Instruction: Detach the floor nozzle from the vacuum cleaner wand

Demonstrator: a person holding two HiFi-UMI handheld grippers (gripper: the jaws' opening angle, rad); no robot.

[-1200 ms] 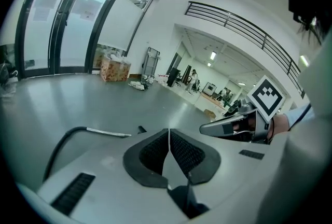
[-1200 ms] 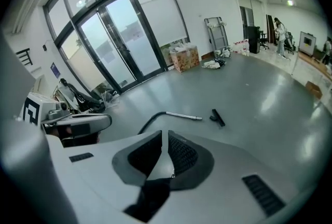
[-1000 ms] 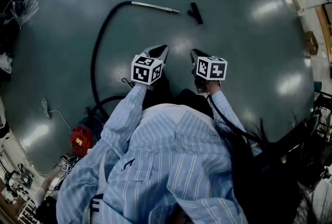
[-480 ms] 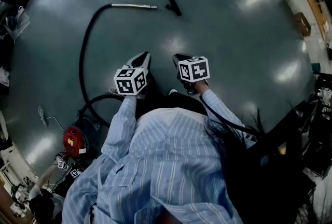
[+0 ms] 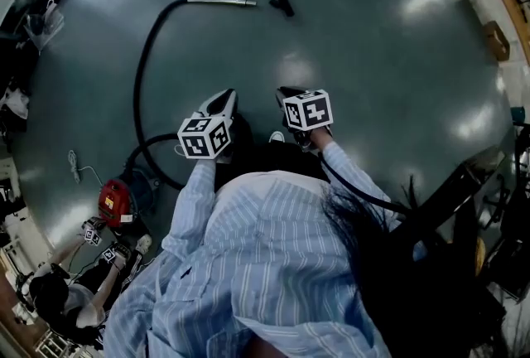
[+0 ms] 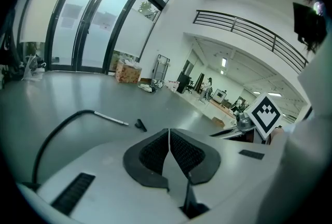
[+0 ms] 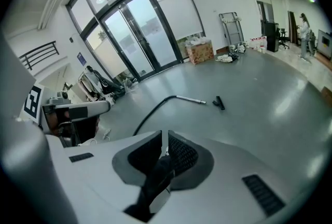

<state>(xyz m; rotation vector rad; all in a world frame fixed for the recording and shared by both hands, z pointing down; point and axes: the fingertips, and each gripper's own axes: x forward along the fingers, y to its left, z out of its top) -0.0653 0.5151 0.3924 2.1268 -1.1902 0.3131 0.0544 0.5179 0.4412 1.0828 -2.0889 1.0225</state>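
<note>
A metal wand (image 5: 219, 2) on a black hose (image 5: 142, 66) lies on the grey floor far ahead. The small black nozzle (image 5: 281, 2) rests just right of the wand's tip, apart from it. My left gripper (image 5: 225, 95) and right gripper (image 5: 286, 91) hang side by side at waist height, well short of both, shut and empty. In the left gripper view the wand (image 6: 110, 118) and nozzle (image 6: 140, 125) lie beyond the shut gripper (image 6: 169, 137). The right gripper view shows the wand (image 7: 191, 98) and nozzle (image 7: 219, 102) past the shut gripper (image 7: 165, 148).
The hose curls back to a red vacuum canister (image 5: 114, 203) at my lower left. A person crouches beyond it (image 5: 58, 298). A thin cable (image 5: 74, 166) lies on the floor. Boxes (image 5: 497, 40) line the right edge; glass doors (image 7: 129, 36) stand behind the wand.
Both grippers have shifted with the person and stay shut and empty. The wand and nozzle now sit a little farther from them. A crouching person has come into view at lower left.
</note>
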